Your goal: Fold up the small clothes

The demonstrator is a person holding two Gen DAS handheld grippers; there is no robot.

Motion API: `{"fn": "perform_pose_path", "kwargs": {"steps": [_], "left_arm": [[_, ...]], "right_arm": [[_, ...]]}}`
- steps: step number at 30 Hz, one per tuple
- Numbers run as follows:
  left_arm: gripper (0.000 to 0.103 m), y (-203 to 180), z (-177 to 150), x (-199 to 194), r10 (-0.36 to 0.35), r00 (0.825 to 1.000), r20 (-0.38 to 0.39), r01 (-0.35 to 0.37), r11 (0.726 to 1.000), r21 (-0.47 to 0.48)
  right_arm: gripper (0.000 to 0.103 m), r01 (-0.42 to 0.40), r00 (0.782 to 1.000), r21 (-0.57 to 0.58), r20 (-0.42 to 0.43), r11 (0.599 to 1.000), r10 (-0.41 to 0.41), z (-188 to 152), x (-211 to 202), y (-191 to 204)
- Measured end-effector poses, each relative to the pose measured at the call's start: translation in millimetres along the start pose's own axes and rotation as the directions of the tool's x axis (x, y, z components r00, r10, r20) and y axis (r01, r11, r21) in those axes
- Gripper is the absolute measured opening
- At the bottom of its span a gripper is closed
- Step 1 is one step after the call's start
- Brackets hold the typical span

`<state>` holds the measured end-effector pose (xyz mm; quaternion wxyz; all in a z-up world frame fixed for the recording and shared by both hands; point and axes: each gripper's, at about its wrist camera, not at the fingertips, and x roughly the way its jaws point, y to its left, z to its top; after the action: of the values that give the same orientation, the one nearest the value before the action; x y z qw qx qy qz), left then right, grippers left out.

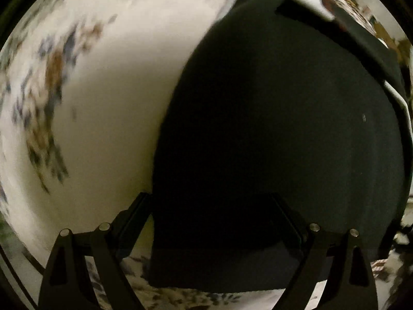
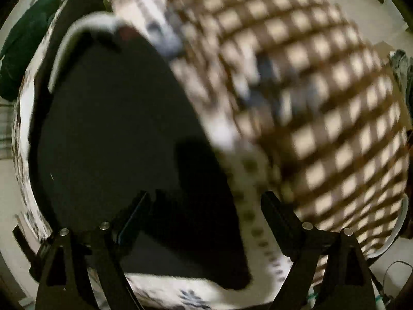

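While fingers spread | dark garment on floral sheet

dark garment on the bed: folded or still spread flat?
Spread, as far as shown: the dark garment lies as one broad flat sheet on the floral sheet, white-trimmed edge at the far end. Whether it is already doubled, cannot tell.

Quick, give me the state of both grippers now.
Left gripper: open, fingers apart over the dark garment, gripping nothing.
Right gripper: open, above the same garment, holding nothing.
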<state>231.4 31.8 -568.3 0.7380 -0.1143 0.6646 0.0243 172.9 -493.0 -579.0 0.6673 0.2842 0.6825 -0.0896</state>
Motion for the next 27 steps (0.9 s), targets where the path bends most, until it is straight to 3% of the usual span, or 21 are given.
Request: {"fn": "perform_pose_path", "kwargs": {"steps": [6,7,8,9,10,11,13,18,24,27], "left_arm": [[0.090,4,-3,3,-0.047,0.999,0.018,0.048,0.999,-0.025],[0.081,5,-4,1,-0.063,0.998,0.028,0.064,0.998,-0.025],[0.070,5,-6,-1,-0.083,0.996,0.042,0.084,0.996,-0.021],[0.037,6,-8,-4,-0.097,0.994,0.047,0.097,0.995,-0.015],[0.014,5,-9,-7,-0.119,0.992,0.050,0.119,0.993,-0.004],[0.014,2,-9,-12,-0.131,0.990,0.054,0.131,0.991,0.005],[0.012,-2,-7,-26,-0.150,0.986,0.075,0.150,0.989,0.016],[0.011,-7,20,-80,-0.246,0.957,0.152,0.250,0.968,-0.010],[0.011,-23,93,-139,-0.405,0.870,0.280,0.431,0.902,-0.036],[0.011,-50,159,-156,-0.466,0.823,0.325,0.497,0.867,-0.016]], "right_arm": [[0.089,-0.099,0.994,0.020,-0.043,0.995,0.100,-25,11,-14],[0.080,-0.118,0.992,0.029,-0.032,0.993,0.119,-28,9,-17],[0.057,-0.149,0.988,0.037,-0.024,0.988,0.150,-28,7,-18],[0.044,-0.149,0.988,0.042,-0.028,0.988,0.151,-27,7,-18],[0.023,-0.150,0.988,0.047,-0.026,0.988,0.151,-28,4,-20],[0.016,-0.168,0.985,0.050,-0.018,0.985,0.169,-30,0,-20],[0.010,-0.186,0.982,0.050,-0.010,0.981,0.187,-24,-14,-16],[0.009,-0.275,0.961,0.000,0.028,0.962,0.275,-21,-60,6],[0.009,-0.379,0.915,-0.108,0.105,0.919,0.390,22,-138,63],[0.009,-0.408,0.892,-0.157,0.143,0.899,0.430,70,-164,96]]}}
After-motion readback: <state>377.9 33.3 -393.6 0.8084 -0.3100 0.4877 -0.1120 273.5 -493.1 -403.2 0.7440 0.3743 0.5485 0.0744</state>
